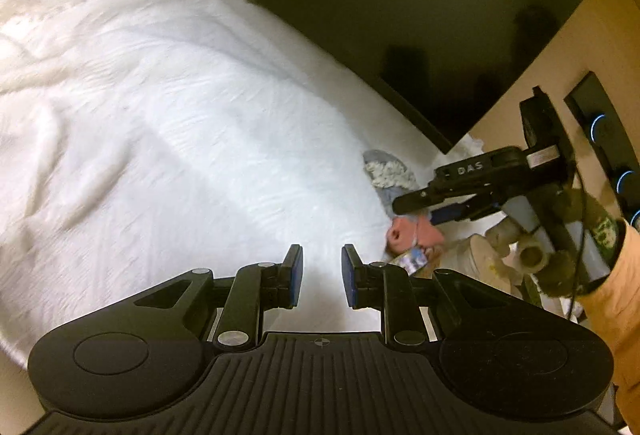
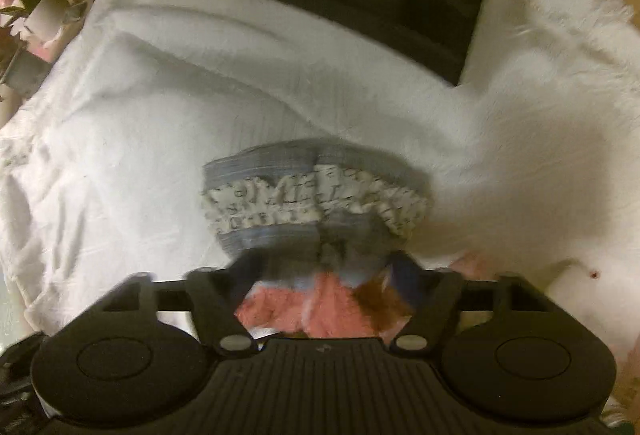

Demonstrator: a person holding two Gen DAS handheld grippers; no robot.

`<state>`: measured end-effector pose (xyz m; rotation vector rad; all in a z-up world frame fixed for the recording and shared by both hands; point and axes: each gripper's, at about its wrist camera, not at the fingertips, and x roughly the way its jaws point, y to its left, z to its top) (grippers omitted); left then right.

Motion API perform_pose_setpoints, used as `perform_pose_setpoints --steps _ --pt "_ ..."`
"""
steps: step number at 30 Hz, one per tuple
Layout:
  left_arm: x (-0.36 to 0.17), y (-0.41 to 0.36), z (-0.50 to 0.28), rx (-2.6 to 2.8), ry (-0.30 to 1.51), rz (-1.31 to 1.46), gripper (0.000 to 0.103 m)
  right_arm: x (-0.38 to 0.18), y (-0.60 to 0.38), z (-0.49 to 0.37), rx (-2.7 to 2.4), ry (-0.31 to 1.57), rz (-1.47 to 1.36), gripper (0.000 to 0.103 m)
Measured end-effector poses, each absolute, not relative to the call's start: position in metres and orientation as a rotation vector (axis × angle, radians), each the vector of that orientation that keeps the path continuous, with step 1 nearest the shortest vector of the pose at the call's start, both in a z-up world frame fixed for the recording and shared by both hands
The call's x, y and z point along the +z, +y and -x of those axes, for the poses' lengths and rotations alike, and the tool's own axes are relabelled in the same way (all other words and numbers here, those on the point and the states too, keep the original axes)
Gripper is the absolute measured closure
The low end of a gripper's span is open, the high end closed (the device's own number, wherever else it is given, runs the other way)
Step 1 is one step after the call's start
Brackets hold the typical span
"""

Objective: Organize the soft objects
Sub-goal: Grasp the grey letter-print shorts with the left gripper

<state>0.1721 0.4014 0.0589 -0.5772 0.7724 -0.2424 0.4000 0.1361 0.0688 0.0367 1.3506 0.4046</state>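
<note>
White bedding (image 1: 160,115) is lying beneath you; your right tongs (image 2: 320,275) are gripping the plush toy (image 2: 316,203), while your left tongs (image 1: 321,275), nearby leftward, are hanging half-open and empty.

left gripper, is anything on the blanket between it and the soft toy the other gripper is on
Nothing visible blocks it. The left gripper is open over bare white blanket, and the grey and pink soft toy lies to its right near the blanket's edge. The right gripper already reaches onto that toy, so it crowds that side.
</note>
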Motion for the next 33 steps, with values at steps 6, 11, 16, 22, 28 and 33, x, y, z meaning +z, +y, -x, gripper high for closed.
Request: perform_pose_setpoints --steps 6,11,16,22,28,33 --pt "0.051 0.404 -0.181 -0.233 0.772 0.624 0.08 0.09 0.154 -0.383 0.655 1.405 -0.215 0.044" --pt "0.06 0.38 -0.196 -0.281 0.768 0.573 0.08 0.116 0.159 -0.366 0.701 1.32 -0.115 0.043" --pt "0.075 0.337 -0.217 -0.268 0.747 0.367 0.08 0.152 0.134 -0.351 0.567 1.124 0.072 0.039" --pt "0.063 0.276 -0.241 -0.276 0.772 -0.015 0.075 0.167 0.091 -0.346 0.494 1.066 0.065 0.038" --pt "0.061 0.291 -0.245 -0.119 0.755 -0.077 0.054 0.16 0.075 -0.334 0.453 1.032 0.132 0.035" --pt "0.058 0.328 -0.252 -0.07 0.774 0.11 0.048 0.151 0.077 -0.336 0.468 1.056 0.129 0.033"
